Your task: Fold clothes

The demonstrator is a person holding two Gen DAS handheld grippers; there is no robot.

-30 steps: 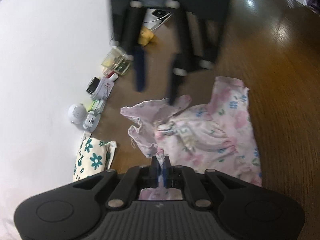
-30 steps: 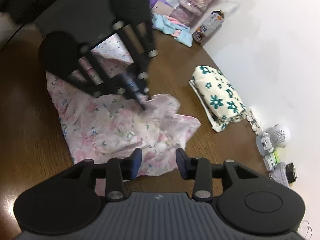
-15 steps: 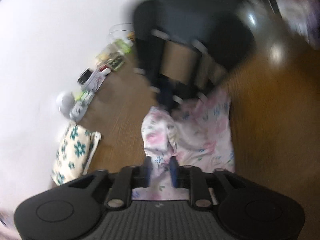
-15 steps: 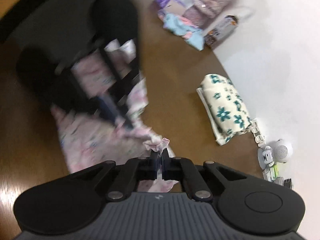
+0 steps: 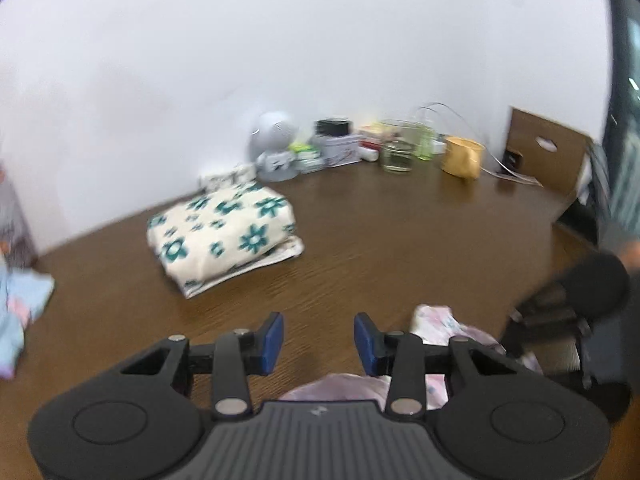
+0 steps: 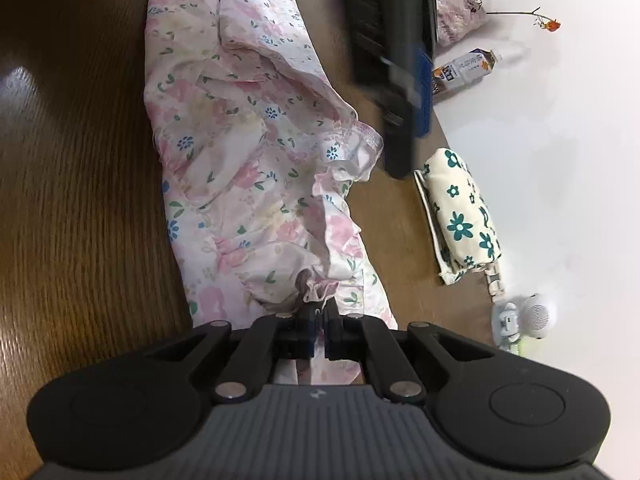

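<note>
half a second back my left claw [image 5: 319, 338] was pinching the pink floral cotton garment [image 6: 256, 152]; now it gapes wide, lifted clear, so that side is laid down. my right claw [image 6: 319, 322] is clamped on a frilled hem. the garment lies as a long rumpled strip on the brown wooden table [image 6: 72, 168], only partly folded.

Worktop [image 5: 400, 232]: dark brown wood grain, glossy, light glare at its left in the right wrist view. Wall [image 5: 280, 48]: plain white, meeting the worktop's far edge. Cardboard box [image 5: 548, 156]: brown, against the wall at right.
</note>
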